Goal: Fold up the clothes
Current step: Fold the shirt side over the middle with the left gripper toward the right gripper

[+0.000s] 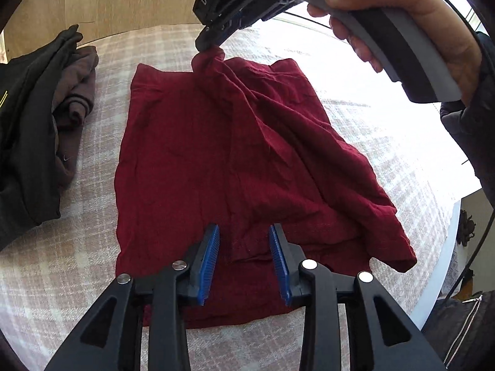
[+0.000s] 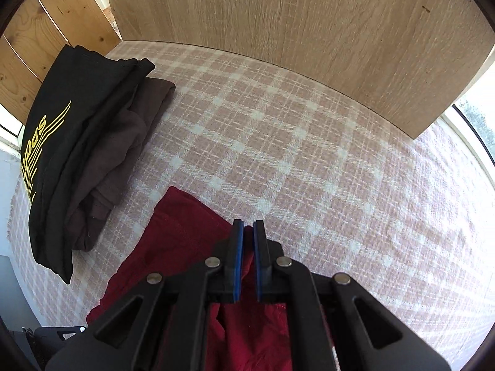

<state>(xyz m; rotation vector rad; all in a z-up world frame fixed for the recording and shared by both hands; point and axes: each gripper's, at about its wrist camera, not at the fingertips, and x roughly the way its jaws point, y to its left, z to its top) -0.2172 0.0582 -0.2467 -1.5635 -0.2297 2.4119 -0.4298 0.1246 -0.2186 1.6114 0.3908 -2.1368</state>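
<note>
Plaid blanket [image 2: 309,154] carries the red garment [image 1: 222,160]; right gripper [image 2: 248,225] pinches its far corner mid-fold, left gripper [image 1: 244,244] spread. Next, probably carrying that corner across.

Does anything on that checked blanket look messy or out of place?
Only the red garment: its right side is rumpled and bunched, and the right claw has its far corner pinched up off the blanket. The left claw hovers open over the near hem. The dark folded clothes beside it sit neatly stacked.
</note>
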